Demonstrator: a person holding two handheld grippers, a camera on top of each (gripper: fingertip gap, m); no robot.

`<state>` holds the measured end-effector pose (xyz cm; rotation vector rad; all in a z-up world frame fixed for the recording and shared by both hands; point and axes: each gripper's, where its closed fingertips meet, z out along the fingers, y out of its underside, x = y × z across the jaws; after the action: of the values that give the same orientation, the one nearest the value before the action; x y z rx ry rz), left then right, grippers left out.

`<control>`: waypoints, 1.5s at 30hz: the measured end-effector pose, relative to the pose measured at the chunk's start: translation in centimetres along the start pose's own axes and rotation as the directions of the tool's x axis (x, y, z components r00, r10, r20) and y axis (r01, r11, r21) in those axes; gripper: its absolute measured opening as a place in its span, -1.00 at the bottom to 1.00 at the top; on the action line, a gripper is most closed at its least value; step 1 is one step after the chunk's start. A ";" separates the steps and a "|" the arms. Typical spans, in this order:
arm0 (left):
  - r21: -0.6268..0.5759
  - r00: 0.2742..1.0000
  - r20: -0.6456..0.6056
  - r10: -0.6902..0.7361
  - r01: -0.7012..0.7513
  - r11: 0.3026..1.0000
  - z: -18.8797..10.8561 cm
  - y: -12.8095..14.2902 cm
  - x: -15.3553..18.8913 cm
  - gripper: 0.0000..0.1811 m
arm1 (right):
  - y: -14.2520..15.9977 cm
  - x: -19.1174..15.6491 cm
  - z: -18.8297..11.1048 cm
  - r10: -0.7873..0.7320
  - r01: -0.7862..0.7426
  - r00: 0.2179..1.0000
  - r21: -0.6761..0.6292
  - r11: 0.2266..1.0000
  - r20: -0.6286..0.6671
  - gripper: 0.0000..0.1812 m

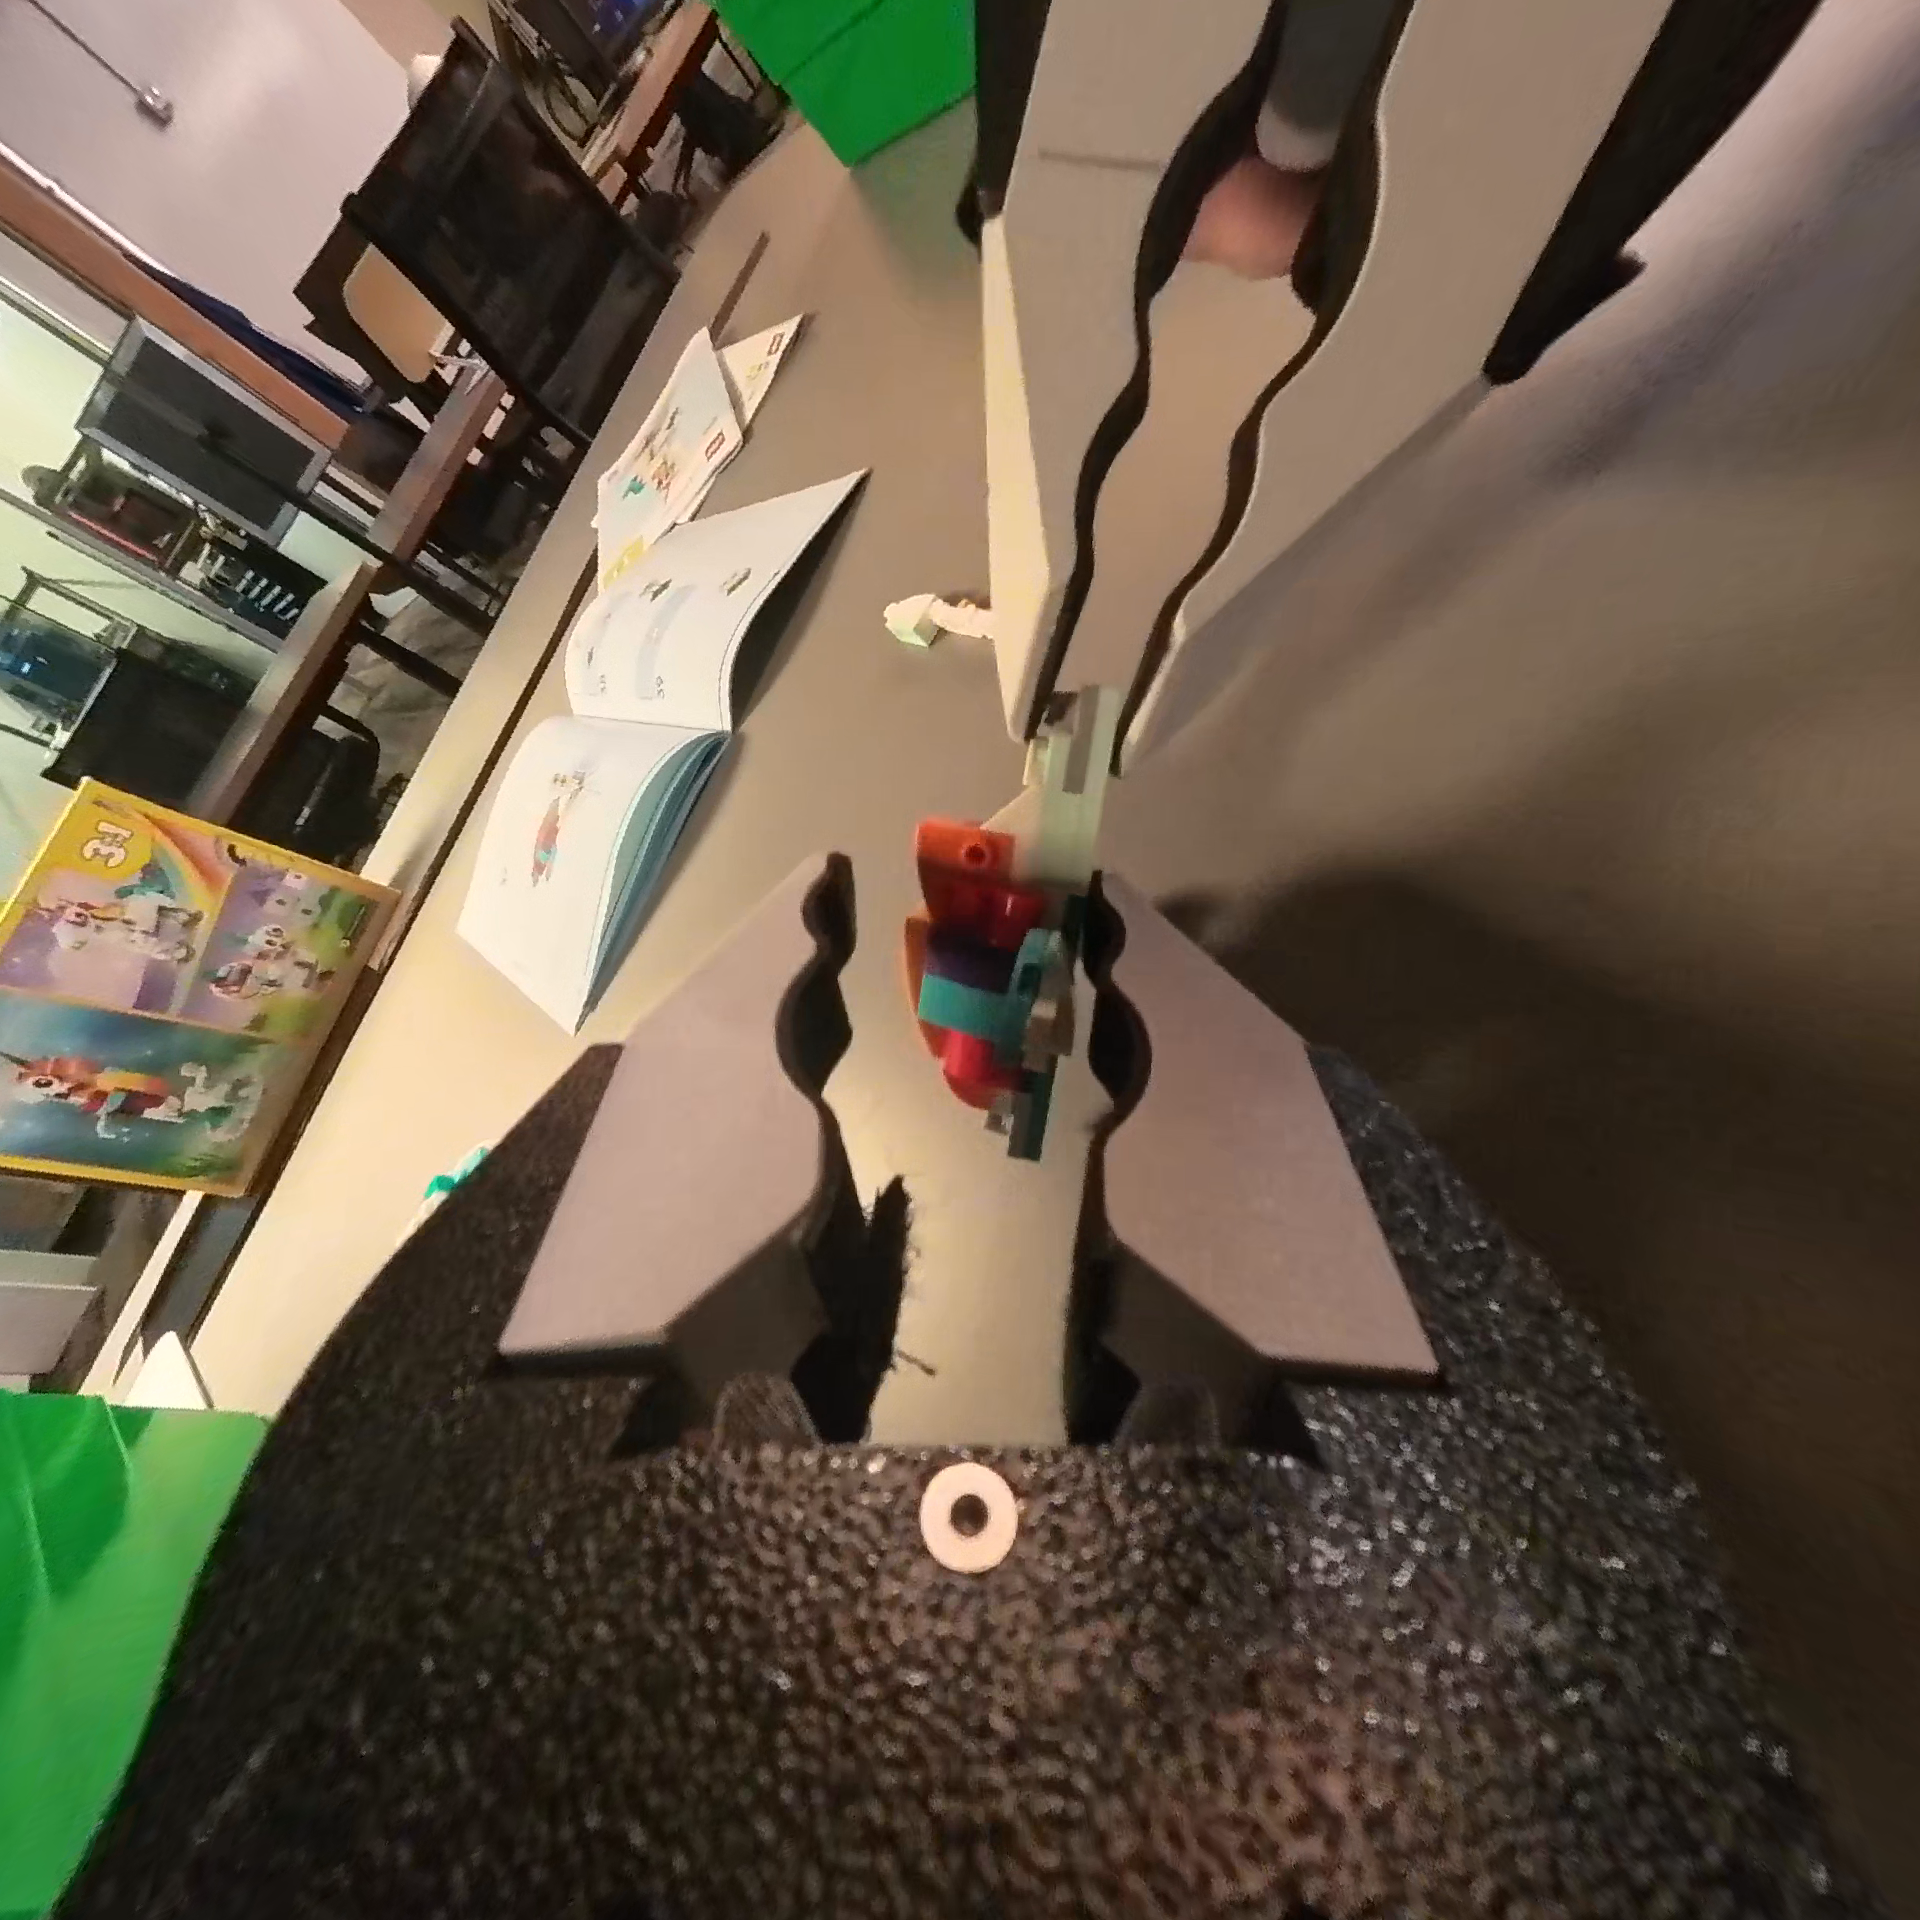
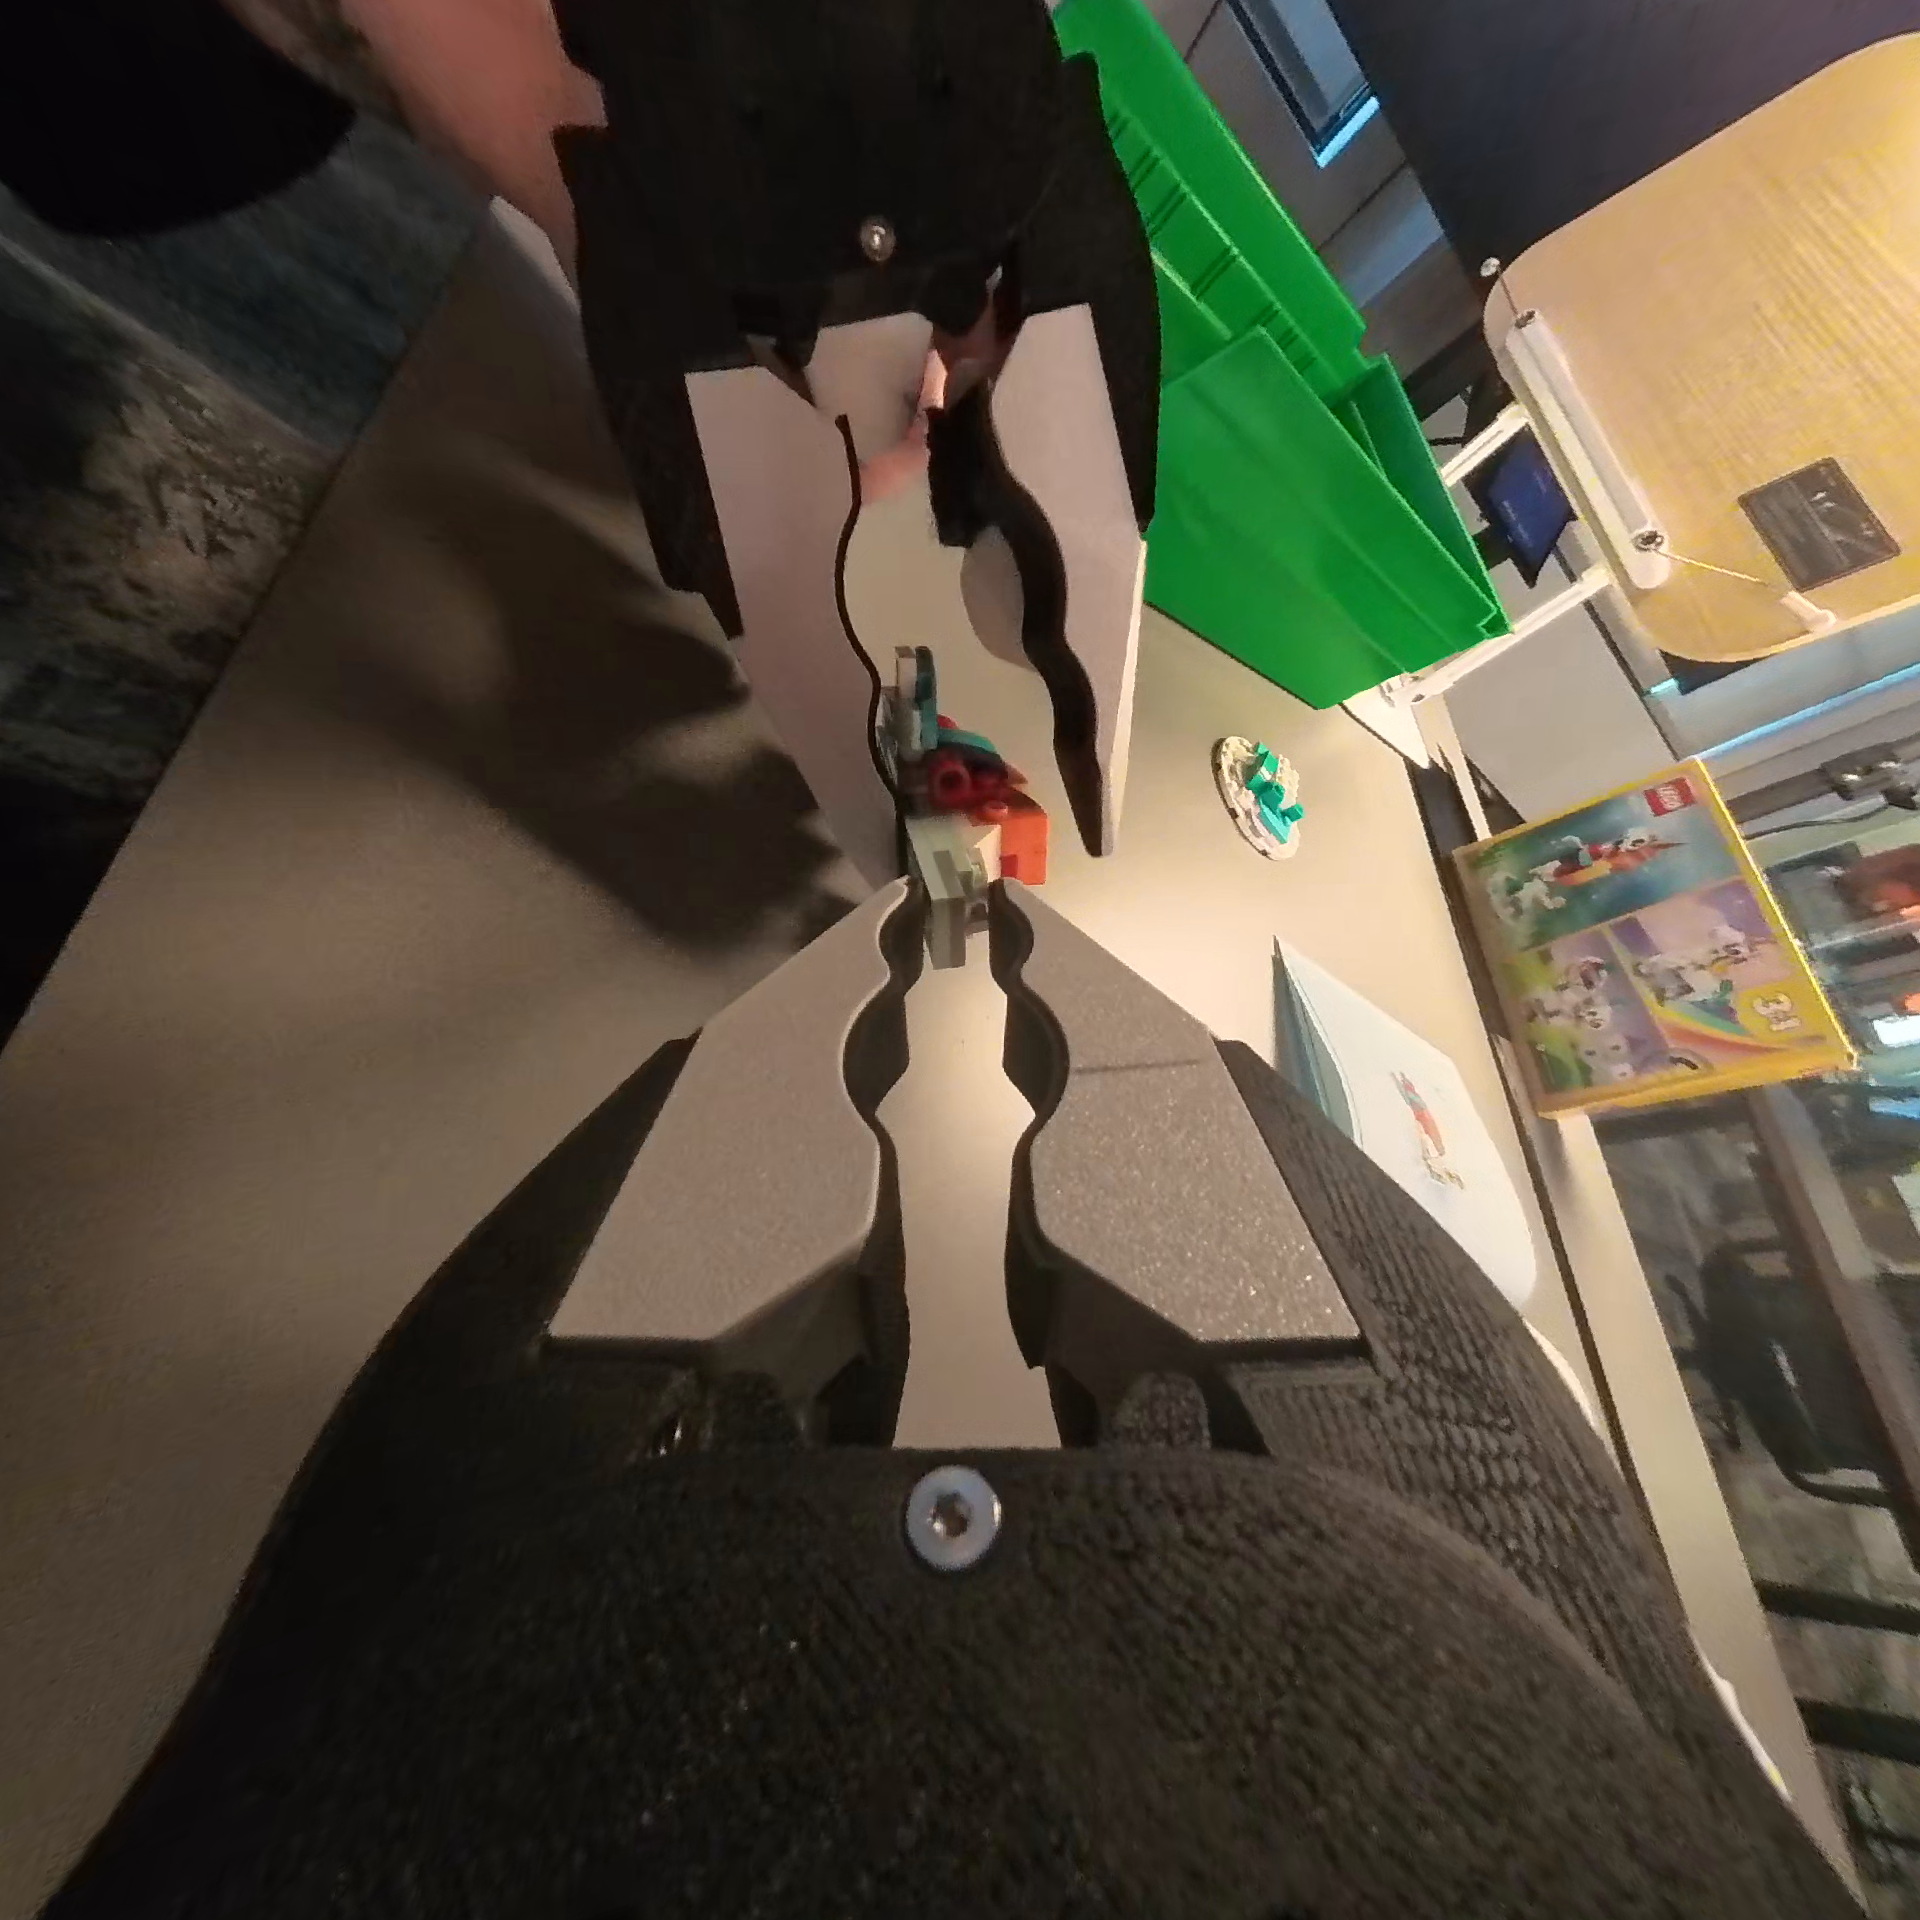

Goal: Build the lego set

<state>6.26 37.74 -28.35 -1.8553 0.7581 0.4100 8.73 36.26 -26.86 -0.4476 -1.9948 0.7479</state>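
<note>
Currently the right gripper (image 2: 951,914) is clamped on the pale grey end of the lego model (image 2: 951,810), suspending it above the table (image 2: 312,935) so both ends remain accessible. The left gripper (image 1: 966,997) stands spread around the coloured end; one finger appears to touch it, though blur obscures contact. An open instruction booklet (image 1: 623,790) lies near for reference.

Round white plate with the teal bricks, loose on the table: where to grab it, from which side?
Grip the teal bricks stacked on the round plate, from straight above. The plate lies flat on the table, so its thin rim probably gives the jaws little bite; the bricks stand proud. Left gripper is open; right gripper is shut on the lego build.
</note>
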 end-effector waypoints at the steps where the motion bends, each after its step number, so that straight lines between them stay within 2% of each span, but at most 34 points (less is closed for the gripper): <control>1: -0.009 1.000 -0.005 0.006 -0.006 1.000 0.0 0.2 0.1 -0.54 | 0.0 0.0 0.0 -0.004 0.004 1.000 0.003 1.000 -0.003 -0.89; 5: -0.048 0.999 -0.045 0.002 -0.004 0.999 0.3 1.0 0.5 -0.54 | 0.1 0.0 0.0 0.000 0.000 1.000 0.012 1.000 -0.008 -0.88; 9: -0.015 0.999 -0.034 0.001 -0.001 1.000 0.4 0.5 0.5 -0.65 | 0.2 0.0 -0.2 0.029 -0.029 1.000 0.022 0.999 -0.010 -0.88; 20: 0.025 0.993 -0.067 -0.094 0.095 0.995 0.9 -0.3 0.7 -0.63 | 0.4 0.0 -0.3 0.029 -0.028 0.999 0.037 0.999 -0.039 -0.89; 33: -0.015 0.991 0.007 -0.135 0.135 0.991 0.9 0.4 0.1 -0.56 | 0.5 0.1 -0.1 0.002 0.001 0.997 0.033 0.999 -0.074 -0.89; 35: -0.023 0.990 0.002 -0.138 0.138 0.990 0.9 0.4 0.3 -0.60 | 0.6 0.1 -0.1 0.000 0.003 0.997 0.030 1.000 -0.081 -0.89; 40: -0.046 0.997 0.029 -0.071 0.073 0.996 1.0 0.6 0.2 -0.62 | 0.6 0.1 0.0 -0.009 0.012 0.995 0.024 1.000 -0.098 -0.88; 42: -0.045 0.998 0.051 -0.040 0.042 0.998 0.9 0.6 0.0 -0.62 | 0.3 0.2 -0.2 0.044 -0.038 0.994 0.061 0.997 -0.098 -0.85; 44: -0.067 0.996 0.085 0.009 -0.003 0.998 0.8 1.0 -0.6 -0.62 | 0.1 1.6 -1.1 0.222 -0.208 0.970 0.136 0.969 -0.100 -0.68; 45: -0.067 0.994 0.100 0.030 -0.024 0.997 0.7 1.0 -0.8 -0.62 | 0.7 2.8 -1.7 0.343 -0.326 0.933 0.151 0.933 -0.109 -0.63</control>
<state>5.01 38.38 -28.80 -1.8717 0.7089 0.5479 8.80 38.94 -24.85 -0.7531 -1.7514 1.0259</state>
